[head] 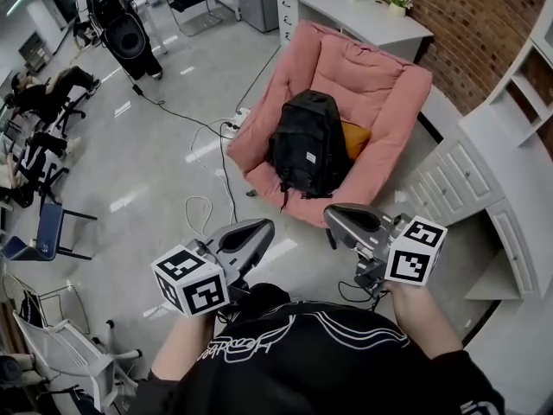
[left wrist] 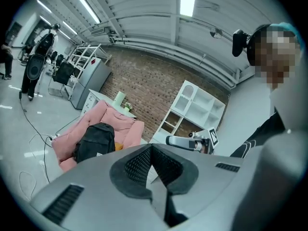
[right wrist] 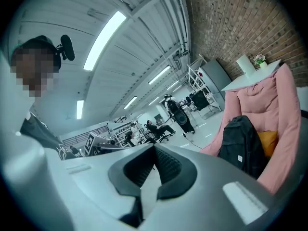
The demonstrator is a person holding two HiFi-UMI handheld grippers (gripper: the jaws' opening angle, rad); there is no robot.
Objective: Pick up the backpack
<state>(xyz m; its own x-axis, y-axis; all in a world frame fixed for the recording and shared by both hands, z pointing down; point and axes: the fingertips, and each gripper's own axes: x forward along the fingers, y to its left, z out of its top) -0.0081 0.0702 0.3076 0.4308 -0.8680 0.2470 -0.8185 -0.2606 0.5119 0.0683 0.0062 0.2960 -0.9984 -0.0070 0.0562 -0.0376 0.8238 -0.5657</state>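
Observation:
A black backpack (head: 308, 145) stands upright on the seat of a pink armchair (head: 380, 85), leaning against an orange cushion (head: 354, 138). My left gripper (head: 260, 228) and right gripper (head: 333, 217) are held side by side close to my body, a short way in front of the armchair, both pointing toward it. Each is shut with nothing between its jaws. The left gripper view has the backpack (left wrist: 94, 141) at left beyond the shut left gripper (left wrist: 151, 147). In the right gripper view the backpack (right wrist: 240, 146) is at right past the shut right gripper (right wrist: 155, 148).
White drawer units (head: 449, 180) and shelves line the right wall, and a white desk (head: 346, 3) stands behind the armchair. Cables (head: 203, 210) lie on the grey floor left of it. A black speaker (head: 125, 33), office chairs (head: 47, 232) and seated people fill the far left.

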